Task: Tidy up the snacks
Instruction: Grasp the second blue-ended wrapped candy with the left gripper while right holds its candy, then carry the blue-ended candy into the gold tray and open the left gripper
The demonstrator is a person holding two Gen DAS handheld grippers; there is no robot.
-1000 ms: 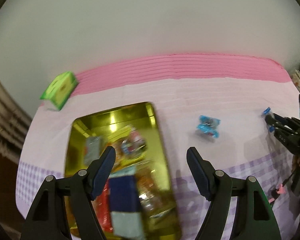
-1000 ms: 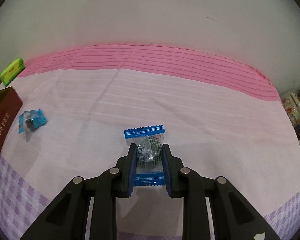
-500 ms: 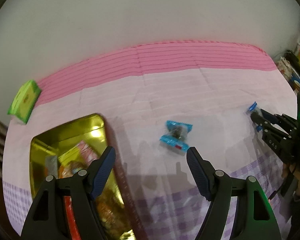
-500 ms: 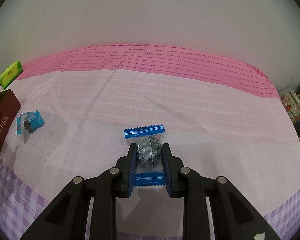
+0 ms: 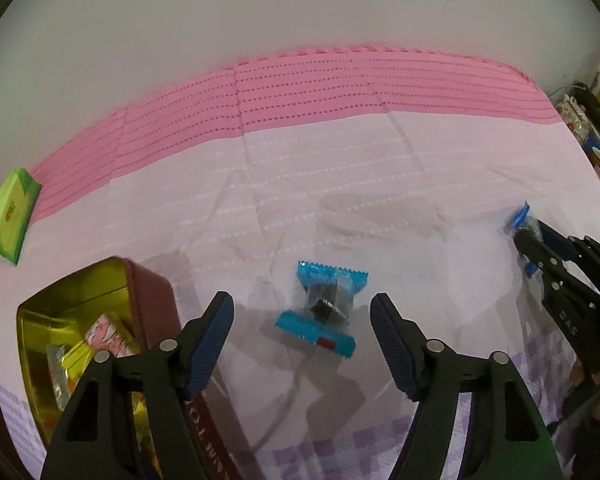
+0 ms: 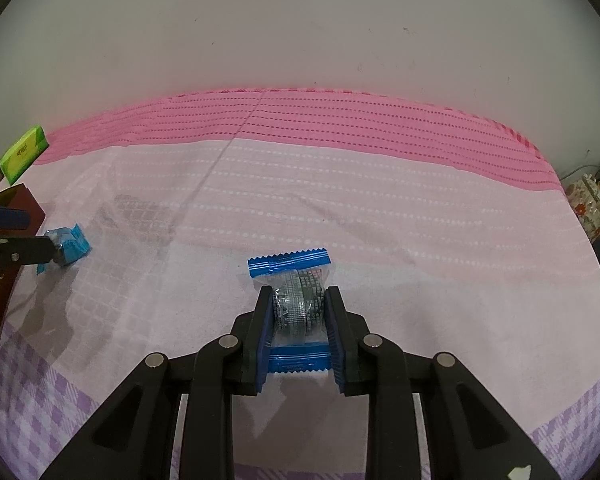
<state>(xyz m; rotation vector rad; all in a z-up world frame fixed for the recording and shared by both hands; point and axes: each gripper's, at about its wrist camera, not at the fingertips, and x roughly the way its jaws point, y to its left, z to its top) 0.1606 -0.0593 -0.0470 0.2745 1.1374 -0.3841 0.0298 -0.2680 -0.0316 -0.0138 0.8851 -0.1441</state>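
Note:
A light-blue wrapped snack (image 5: 320,309) lies on the pink cloth between the fingers of my left gripper (image 5: 302,310). Its jaws are closing, with a gap still on each side of the packet. The same snack (image 6: 66,246) shows at the left edge of the right wrist view. My right gripper (image 6: 298,306) is shut on a dark-blue cookie packet (image 6: 296,300) whose lower end rests on the cloth. The gold tin (image 5: 76,294) with a brown side, holding several snacks, stands at the lower left.
A green box (image 5: 12,212) sits at the far left by the pink stripe. The pink and purple-checked tablecloth (image 6: 340,208) meets a white wall. Cluttered items (image 5: 596,120) crowd the right edge. My right gripper (image 5: 528,236) reaches in from the right.
My left gripper has swung right from over the gold tin and come down around the light-blue snack, with its jaws a little narrower. The right gripper has kept still on its packet.

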